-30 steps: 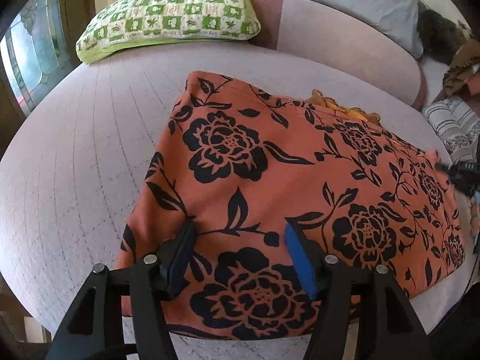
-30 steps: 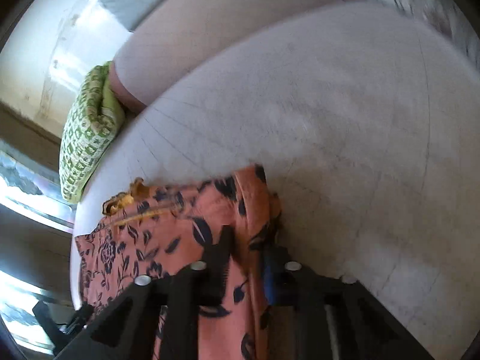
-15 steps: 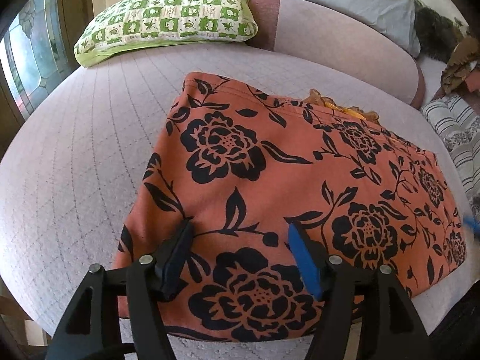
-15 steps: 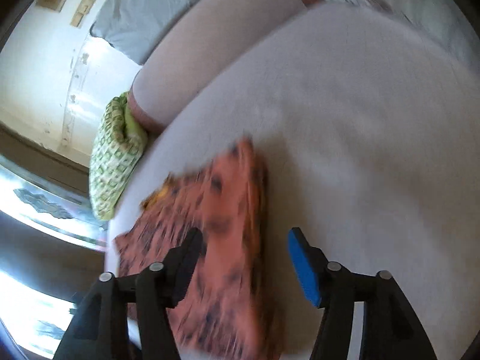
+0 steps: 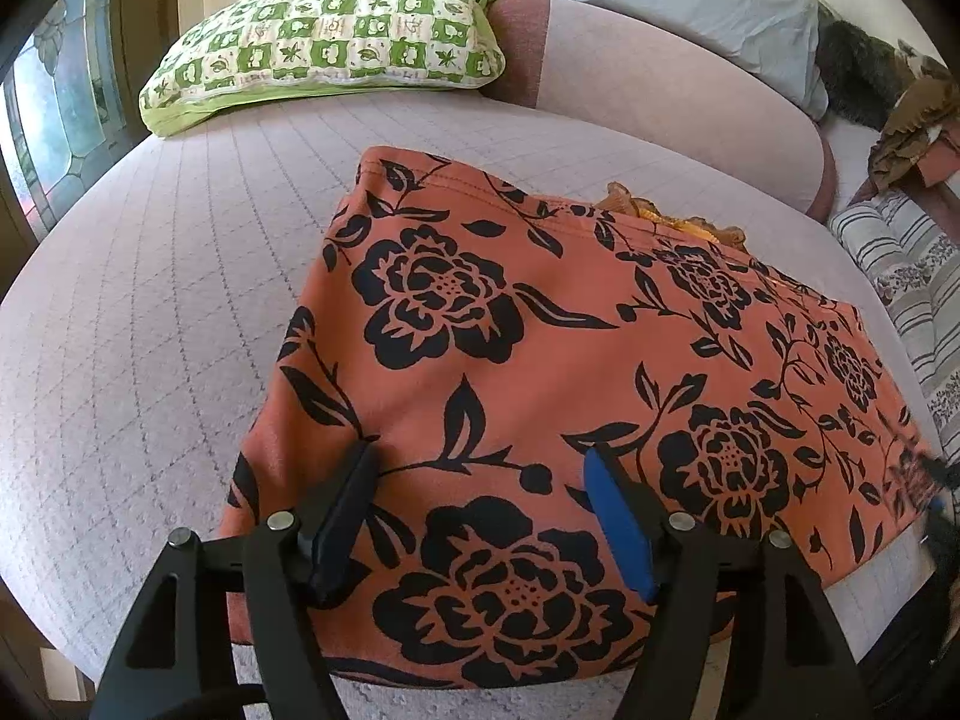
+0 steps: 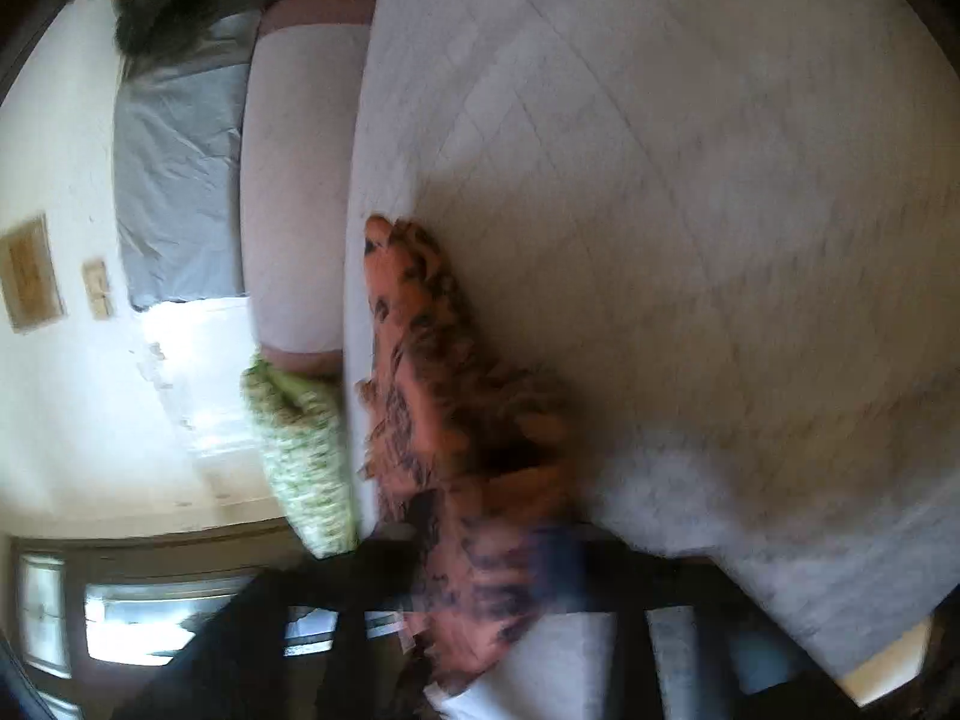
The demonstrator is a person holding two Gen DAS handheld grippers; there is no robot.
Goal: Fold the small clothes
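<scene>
cloth (image 5: 540, 360) flat on bed (image 5: 150, 330), near its front edge | pillow (image 5: 324, 42) at bed's far left corner | bolster (image 5: 660, 90) along far edge | my left gripper (image 5: 480, 468) over cloth's near edge | my right gripper (image 6: 492, 546) at cloth's right edge

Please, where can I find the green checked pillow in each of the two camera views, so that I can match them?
Left wrist view: the green checked pillow lies at the upper left, beyond the orange floral garment.
Right wrist view: it is blurred, at the lower left, left of the garment.
Shared landmark: the pinkish bolster beside the pillow.
</scene>
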